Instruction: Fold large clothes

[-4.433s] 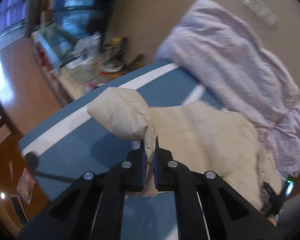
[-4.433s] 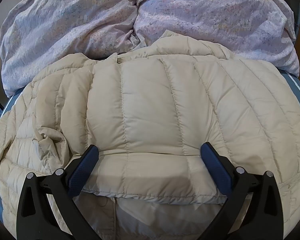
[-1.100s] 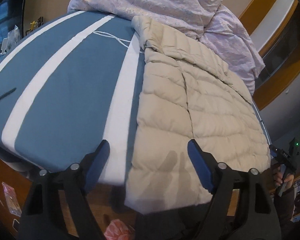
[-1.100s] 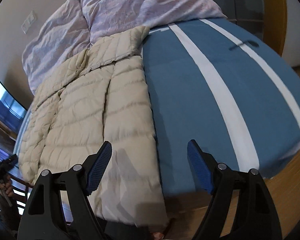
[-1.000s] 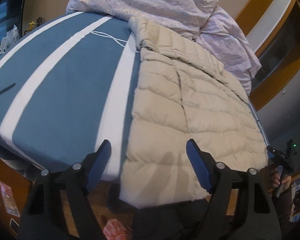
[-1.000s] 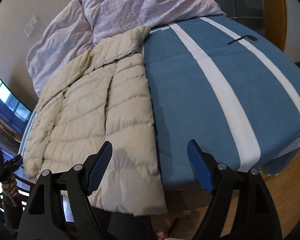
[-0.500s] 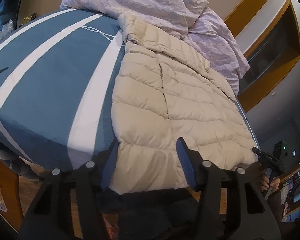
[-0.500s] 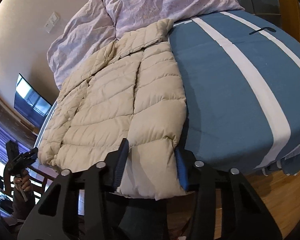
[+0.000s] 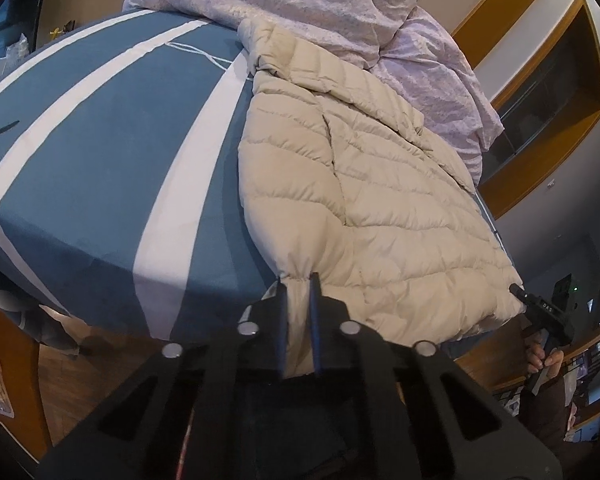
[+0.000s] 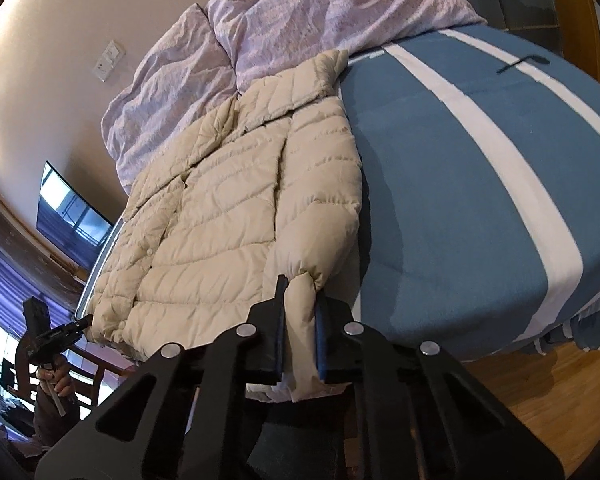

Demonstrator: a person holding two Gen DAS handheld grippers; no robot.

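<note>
Striped bed [image 9: 100, 140] — both claws apparently pinch jacket [image 9: 380, 200] hem.

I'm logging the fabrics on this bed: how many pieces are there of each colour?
Beige puffer jacket: 1
Lilac duvet: 1
Blue bedspread with white stripes: 1
Total: 3
The left tool and the right tool each pinch the jacket's hem.
</note>
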